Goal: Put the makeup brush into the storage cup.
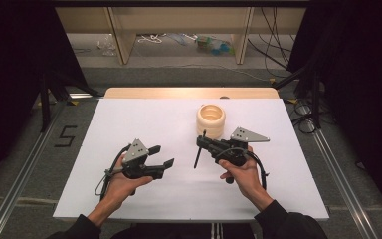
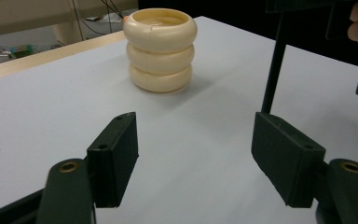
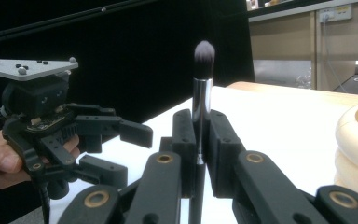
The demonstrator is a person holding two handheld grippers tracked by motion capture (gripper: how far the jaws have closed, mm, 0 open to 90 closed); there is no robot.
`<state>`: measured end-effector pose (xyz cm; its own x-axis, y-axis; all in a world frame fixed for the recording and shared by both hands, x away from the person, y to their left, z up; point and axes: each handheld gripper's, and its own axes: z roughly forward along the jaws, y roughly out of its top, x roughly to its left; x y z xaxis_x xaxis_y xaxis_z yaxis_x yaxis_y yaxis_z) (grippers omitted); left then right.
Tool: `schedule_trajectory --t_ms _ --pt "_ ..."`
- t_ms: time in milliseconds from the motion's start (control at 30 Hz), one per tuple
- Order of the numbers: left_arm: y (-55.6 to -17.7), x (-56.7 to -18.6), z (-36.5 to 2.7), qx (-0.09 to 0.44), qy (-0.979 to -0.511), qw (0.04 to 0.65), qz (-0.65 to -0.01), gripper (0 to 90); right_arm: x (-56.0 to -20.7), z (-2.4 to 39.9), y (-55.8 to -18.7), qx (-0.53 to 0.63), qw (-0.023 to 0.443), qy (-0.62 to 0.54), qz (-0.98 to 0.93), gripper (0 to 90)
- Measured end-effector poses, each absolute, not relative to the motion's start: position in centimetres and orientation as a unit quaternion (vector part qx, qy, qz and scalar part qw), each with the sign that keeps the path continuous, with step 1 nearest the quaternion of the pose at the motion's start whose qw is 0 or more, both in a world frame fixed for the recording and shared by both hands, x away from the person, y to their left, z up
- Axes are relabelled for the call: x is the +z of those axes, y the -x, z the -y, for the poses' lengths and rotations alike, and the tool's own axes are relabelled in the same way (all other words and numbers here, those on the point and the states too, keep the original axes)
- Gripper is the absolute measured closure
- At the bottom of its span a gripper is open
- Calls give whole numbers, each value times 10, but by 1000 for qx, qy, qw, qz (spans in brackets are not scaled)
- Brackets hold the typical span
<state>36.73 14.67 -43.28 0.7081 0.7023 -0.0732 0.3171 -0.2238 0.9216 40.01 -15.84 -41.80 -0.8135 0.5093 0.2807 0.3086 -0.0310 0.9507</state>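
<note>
A cream holder (image 1: 211, 120) shaped like three stacked rings stands upright toward the far side of the white table (image 1: 144, 124). Just in front of it, my right gripper (image 1: 200, 143) is shut on a makeup brush (image 1: 198, 152). The brush has a black handle, a silver ferrule and dark bristles (image 3: 203, 52), and in the right gripper view it stands upright between the pads (image 3: 184, 135). To the left, my left gripper (image 1: 162, 156) is open with nothing between its jaws. In the left gripper view it (image 2: 193, 135) faces the holder (image 2: 160, 46), with the brush handle (image 2: 272, 70) at the right.
A wooden strip (image 1: 189, 92) runs along the table's far edge. Beyond it are wooden shelf legs (image 1: 121, 35) and loose cables on the floor. Black curtains hang on both sides, and metal rails (image 1: 338, 169) flank the table. Bare white tabletop lies left of and in front of the hands.
</note>
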Motion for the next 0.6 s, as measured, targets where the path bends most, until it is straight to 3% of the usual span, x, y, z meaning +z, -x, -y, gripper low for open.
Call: schedule_trajectory --t_ms 600 --pt "-358 -440 -168 214 -762 521 -318 236 -415 163 -399 645 84 -297 -699 837"
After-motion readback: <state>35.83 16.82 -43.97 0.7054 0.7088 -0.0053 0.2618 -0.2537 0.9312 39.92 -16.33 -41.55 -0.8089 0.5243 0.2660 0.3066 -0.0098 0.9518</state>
